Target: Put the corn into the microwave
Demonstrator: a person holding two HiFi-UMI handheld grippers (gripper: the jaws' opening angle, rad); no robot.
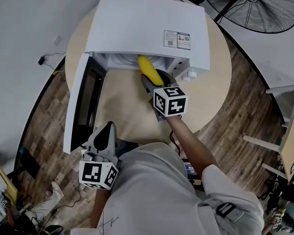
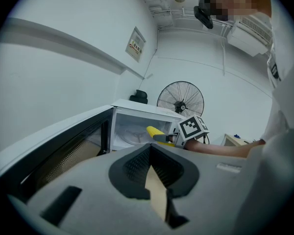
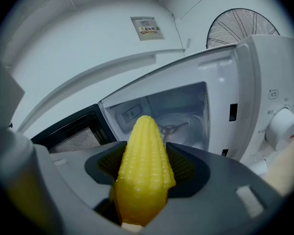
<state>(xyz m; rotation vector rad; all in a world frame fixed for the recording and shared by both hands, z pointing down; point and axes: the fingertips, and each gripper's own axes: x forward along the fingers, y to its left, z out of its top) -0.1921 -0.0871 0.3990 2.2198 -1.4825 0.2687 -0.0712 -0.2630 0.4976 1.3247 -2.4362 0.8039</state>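
Right gripper (image 1: 156,83): jaws clamped on the lower half of the corn (image 3: 144,165). The cob juts forward past the pads, its tip at the open mouth of the microwave (image 3: 250,82), with the glass turntable (image 3: 179,126) just beyond the tip and the door (image 1: 81,102) swung wide to the left of the jaws. Left gripper (image 2: 150,147): jaws together at the tips with nothing between them, low beside the door's outer edge, a strip of counter (image 1: 127,116) showing below the pads.

Light: bright, even, diffuse, thrown from overhead.
Shadows: faint; microwave (image 1: 147,28) cavity left dimmer.
Distortion: gripper views bent fisheye, rim blacked out all round.
Focus: nearest foreground softened.
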